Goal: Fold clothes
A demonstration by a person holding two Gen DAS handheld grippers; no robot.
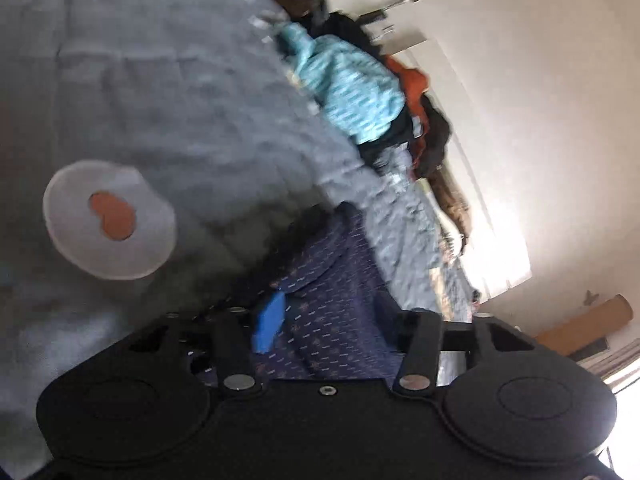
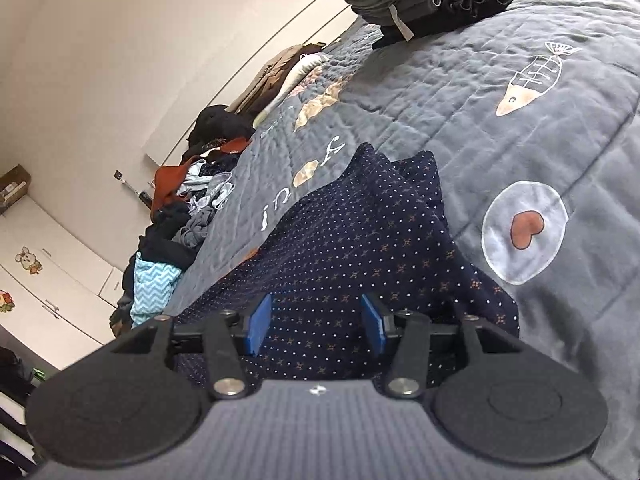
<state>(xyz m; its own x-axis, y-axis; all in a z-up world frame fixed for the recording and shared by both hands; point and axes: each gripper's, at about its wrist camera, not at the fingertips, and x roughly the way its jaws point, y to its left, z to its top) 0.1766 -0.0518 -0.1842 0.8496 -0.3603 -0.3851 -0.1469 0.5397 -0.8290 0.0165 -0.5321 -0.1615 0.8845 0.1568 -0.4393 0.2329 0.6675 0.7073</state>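
Fingers of the right gripper (image 2: 316, 326) stand spread over the dark blue dotted cloth (image 2: 352, 248) low in the frame on the grey quilted bed (image 2: 460, 92), while the left gripper (image 1: 332, 320) blurs, grip unclear.

A grey quilted bedspread (image 2: 460, 92) covers the bed, stitched with a fish-skeleton motif (image 2: 528, 80) at upper right of the right wrist view and a pale round patch bearing an orange heart (image 2: 524, 232) at centre right. White embroidered lettering (image 2: 296, 184) runs along the quilt near frame centre. At lower left, white cabinet doors (image 2: 52, 280) carry a cartoon animal sticker (image 2: 28, 261). A cardboard box (image 2: 14, 186) sits atop the cabinet at the left edge. In the left wrist view, a cardboard tube (image 1: 588, 322) lies at lower right.
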